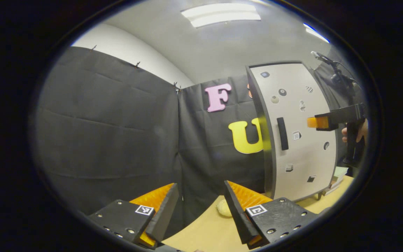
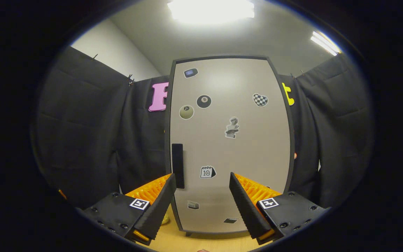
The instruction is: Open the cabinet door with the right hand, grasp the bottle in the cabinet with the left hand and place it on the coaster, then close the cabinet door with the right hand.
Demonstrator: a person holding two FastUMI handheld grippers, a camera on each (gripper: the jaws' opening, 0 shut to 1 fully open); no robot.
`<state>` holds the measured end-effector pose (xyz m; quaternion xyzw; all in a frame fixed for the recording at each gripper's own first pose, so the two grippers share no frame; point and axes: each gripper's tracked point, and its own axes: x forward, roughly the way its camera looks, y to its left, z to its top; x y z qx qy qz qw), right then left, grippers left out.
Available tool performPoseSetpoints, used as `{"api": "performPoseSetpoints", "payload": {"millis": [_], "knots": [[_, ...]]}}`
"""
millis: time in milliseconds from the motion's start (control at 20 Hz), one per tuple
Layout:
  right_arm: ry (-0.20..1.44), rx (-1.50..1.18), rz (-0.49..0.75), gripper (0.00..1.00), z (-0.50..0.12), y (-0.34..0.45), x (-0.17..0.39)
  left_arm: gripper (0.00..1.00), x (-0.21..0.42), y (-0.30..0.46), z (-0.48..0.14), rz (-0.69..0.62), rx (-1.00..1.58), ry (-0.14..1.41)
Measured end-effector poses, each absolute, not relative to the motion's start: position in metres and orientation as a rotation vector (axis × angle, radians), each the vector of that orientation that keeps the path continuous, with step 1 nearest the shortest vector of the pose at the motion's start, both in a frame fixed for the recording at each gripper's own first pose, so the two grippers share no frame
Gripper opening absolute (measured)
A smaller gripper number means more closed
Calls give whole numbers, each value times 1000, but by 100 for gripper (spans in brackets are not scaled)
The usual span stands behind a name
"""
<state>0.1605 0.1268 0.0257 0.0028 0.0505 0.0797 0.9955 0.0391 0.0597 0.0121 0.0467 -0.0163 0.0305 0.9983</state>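
Note:
The cabinet (image 2: 229, 140) stands upright on the table with its pale door closed, stickers scattered over it and a dark vertical handle (image 2: 177, 164) near its left edge. My right gripper (image 2: 201, 182) is open in front of the door's lower half, the handle just above its left finger. In the left gripper view the cabinet (image 1: 299, 140) is at the right with its handle (image 1: 282, 133), and the right gripper (image 1: 317, 122), held by a hand, hovers before the door. My left gripper (image 1: 201, 190) is open and holds nothing, left of the cabinet. A pale round coaster (image 1: 223, 208) lies on the table beyond its fingers.
The wooden table (image 1: 201, 231) runs under both grippers. Black cloth walls close the booth behind and to the left. Papers or books (image 1: 338, 178) lie on the table right of the cabinet. A stand with a camera (image 1: 331, 66) rises at the far right.

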Motion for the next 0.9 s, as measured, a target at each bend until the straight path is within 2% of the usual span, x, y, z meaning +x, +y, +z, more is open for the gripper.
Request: {"api": "performPoseSetpoints", "payload": {"millis": [200,250,300,500,550,700,750,800,900], "knots": [[129,6,162,98,17,154,192,78,45,96,3,92,86,-13],[129,2,162,93,16,160,200,78,48,103,-1,99,86,-10],[135,-7,162,98,13,166,207,77,50,110,-3,106,88,-6],[187,-9,166,98,-3,188,232,78,60,133,-13,129,77,13],[199,-5,173,93,-5,194,238,78,61,140,-15,134,73,18],[204,-18,170,98,-9,208,255,78,65,153,-22,149,68,33],[207,-16,165,92,-10,211,260,77,63,158,-24,155,66,36],[218,-12,170,95,-12,215,266,77,63,163,-25,159,62,38],[232,-8,150,85,-13,215,275,77,64,169,-28,167,52,44]]}}
